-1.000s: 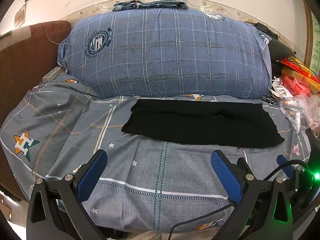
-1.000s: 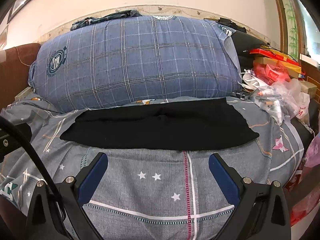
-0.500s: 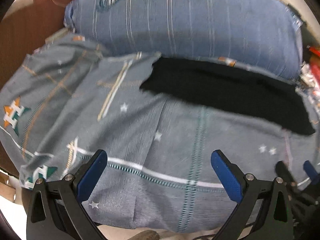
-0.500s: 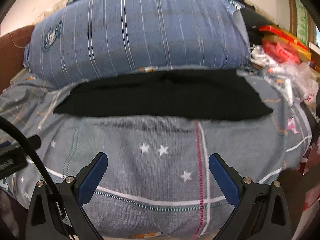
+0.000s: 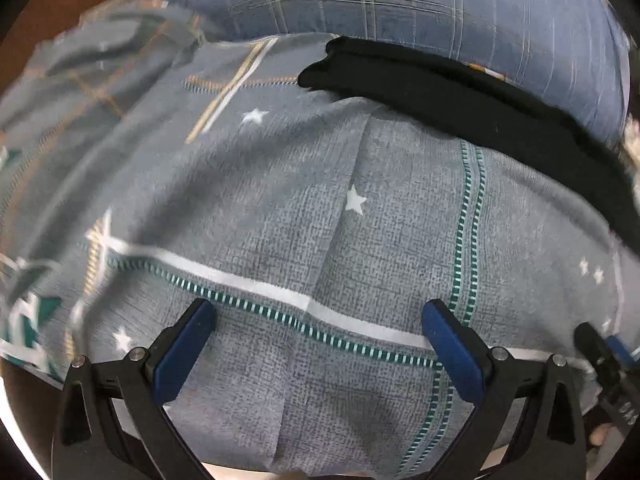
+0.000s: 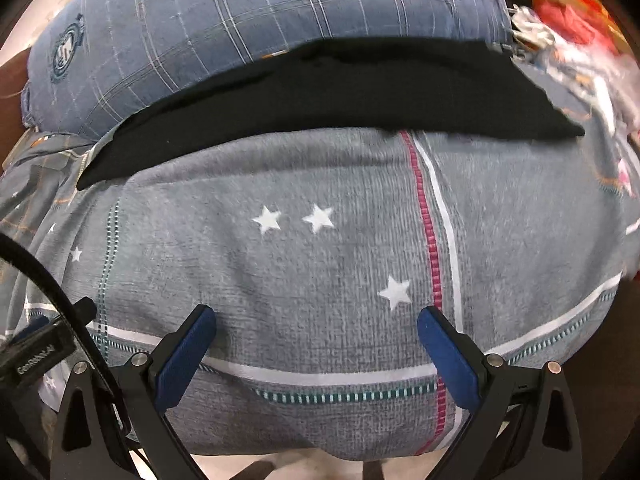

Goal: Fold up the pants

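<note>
Black pants lie flat as a long folded strip across the far part of the grey star-print bedsheet, against a blue plaid pillow. They also show in the right wrist view. My left gripper is open and empty, above the sheet well short of the pants' left end. My right gripper is open and empty, over the sheet in front of the pants' middle.
A big blue plaid pillow lies behind the pants. Red packages and plastic bags sit at the right edge of the bed. A brown headboard is at the far left. The other gripper's body shows at lower left.
Both grippers have moved forward and tilted down toward the bed, so the sheet and pants fill more of each view. Both stay open. The pants have not moved.
</note>
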A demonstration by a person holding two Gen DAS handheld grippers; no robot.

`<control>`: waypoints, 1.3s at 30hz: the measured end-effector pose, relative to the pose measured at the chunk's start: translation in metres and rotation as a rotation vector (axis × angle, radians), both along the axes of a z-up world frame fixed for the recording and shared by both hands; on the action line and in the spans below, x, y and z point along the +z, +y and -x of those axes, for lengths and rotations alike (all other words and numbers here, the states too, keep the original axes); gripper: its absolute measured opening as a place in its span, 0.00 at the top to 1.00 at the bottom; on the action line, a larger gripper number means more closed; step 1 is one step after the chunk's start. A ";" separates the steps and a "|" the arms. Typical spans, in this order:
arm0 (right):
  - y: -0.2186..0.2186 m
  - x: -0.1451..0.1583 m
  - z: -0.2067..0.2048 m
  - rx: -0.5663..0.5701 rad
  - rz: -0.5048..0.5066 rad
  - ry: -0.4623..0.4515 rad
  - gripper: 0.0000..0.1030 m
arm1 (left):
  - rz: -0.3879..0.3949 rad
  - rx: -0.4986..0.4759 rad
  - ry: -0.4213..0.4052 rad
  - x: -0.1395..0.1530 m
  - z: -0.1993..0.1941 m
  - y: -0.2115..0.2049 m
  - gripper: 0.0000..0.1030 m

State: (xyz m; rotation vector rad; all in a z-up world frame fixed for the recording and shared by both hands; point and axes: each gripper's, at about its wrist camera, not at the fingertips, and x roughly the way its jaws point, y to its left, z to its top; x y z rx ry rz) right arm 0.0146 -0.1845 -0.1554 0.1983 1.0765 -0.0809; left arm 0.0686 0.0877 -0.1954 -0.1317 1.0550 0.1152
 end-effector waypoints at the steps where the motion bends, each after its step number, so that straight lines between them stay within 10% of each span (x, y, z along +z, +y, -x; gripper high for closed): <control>1: 0.000 0.000 0.001 0.002 0.004 -0.005 0.00 | -0.011 -0.012 0.008 0.000 0.002 0.000 0.00; 4: -0.001 -0.002 0.002 0.006 -0.005 -0.004 0.00 | 0.004 -0.064 0.044 0.004 0.008 -0.004 0.05; 7: -0.003 0.001 0.001 0.029 -0.011 -0.002 0.00 | 0.093 -0.096 0.017 0.026 0.009 0.002 0.39; 14: -0.052 0.038 0.002 -0.038 -0.158 -0.102 0.02 | 0.215 -0.073 -0.065 0.069 -0.056 0.041 0.32; 23: -0.216 0.018 -0.019 -0.446 -0.424 -0.075 0.25 | 0.276 -0.094 0.057 0.024 -0.163 0.064 0.30; 25: -0.242 0.013 -0.018 -0.512 -0.479 -0.097 0.30 | 0.304 -0.125 0.079 0.025 -0.171 0.057 0.46; 27: -0.254 0.018 -0.023 -0.533 -0.478 -0.109 0.30 | 0.289 -0.145 0.117 0.024 -0.171 0.046 0.93; 31: -0.270 0.019 -0.046 -0.559 -0.438 -0.113 0.30 | 0.286 -0.116 0.127 0.028 -0.165 0.043 0.94; 33: -0.269 0.023 -0.054 -0.556 -0.434 -0.117 0.60 | 0.324 -0.098 0.125 0.035 -0.156 0.049 0.94; 34: -0.271 0.022 -0.057 -0.542 -0.447 -0.098 0.90 | 0.330 -0.095 0.118 0.041 -0.150 0.052 0.94; 39: -0.277 0.037 -0.046 -0.480 -0.453 -0.139 0.94 | 0.352 -0.103 0.084 0.070 -0.114 0.061 0.94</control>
